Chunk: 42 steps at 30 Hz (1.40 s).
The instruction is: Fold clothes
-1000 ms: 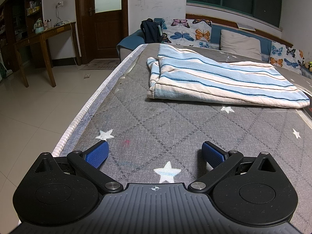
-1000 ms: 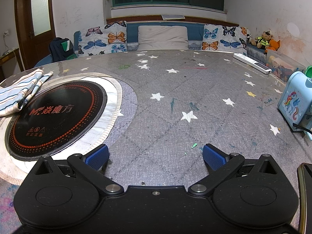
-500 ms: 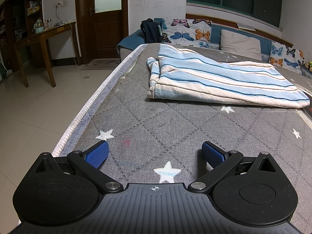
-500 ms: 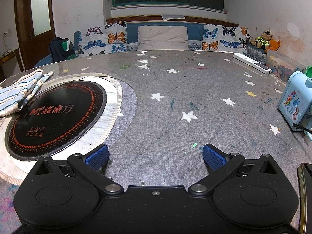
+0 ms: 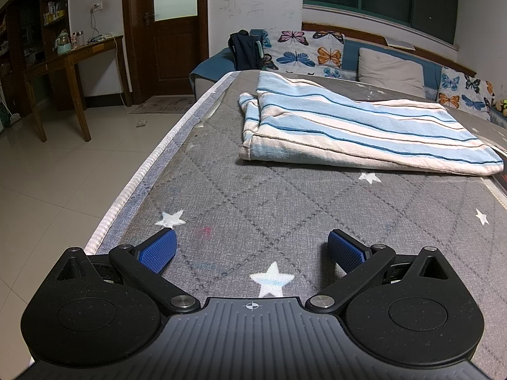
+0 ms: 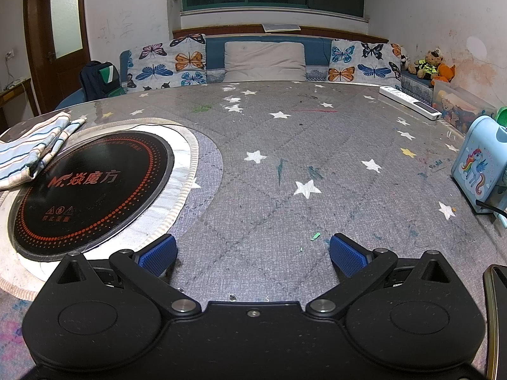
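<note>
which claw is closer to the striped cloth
Left. The left claw faces the striped cloth straight ahead; the right claw sees only its end, far off to its left.

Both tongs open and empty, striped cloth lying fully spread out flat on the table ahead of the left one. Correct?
Not quite. The left wrist view shows the striped cloth already folded over in layers, not spread flat. The rest holds: left tongs and right tongs open and empty.

right tool (image 6: 252, 247) spread wide over table (image 6: 285, 228), striped cloth (image 6: 28, 152) far left.
</note>
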Tool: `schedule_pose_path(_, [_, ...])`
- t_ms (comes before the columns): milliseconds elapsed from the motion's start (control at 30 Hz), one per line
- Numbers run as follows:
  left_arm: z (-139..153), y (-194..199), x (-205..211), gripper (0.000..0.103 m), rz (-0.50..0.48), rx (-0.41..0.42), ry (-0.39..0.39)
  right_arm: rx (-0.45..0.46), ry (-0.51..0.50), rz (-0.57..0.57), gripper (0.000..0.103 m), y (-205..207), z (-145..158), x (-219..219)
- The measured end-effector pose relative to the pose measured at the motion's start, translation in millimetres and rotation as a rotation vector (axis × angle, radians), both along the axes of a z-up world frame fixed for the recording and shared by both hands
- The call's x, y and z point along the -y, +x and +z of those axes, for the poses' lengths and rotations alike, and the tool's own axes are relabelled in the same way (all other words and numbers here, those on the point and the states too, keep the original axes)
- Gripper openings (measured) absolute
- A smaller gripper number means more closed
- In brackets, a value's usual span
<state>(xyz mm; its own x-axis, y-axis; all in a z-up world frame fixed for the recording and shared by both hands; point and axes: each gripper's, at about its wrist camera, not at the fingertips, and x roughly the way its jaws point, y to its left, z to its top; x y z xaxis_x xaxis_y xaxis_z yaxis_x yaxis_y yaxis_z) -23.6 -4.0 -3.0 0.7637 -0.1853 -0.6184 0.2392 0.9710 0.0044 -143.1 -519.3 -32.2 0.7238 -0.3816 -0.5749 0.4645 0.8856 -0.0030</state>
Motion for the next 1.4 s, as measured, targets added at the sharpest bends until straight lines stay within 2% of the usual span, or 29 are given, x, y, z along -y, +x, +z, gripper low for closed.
schedule_pose_path(1400, [0.2, -0.4, 0.0, 0.103, 0.0, 0.0, 0.0, 0.0, 0.0, 0.0, 0.103, -0.4, 0.0, 0.2])
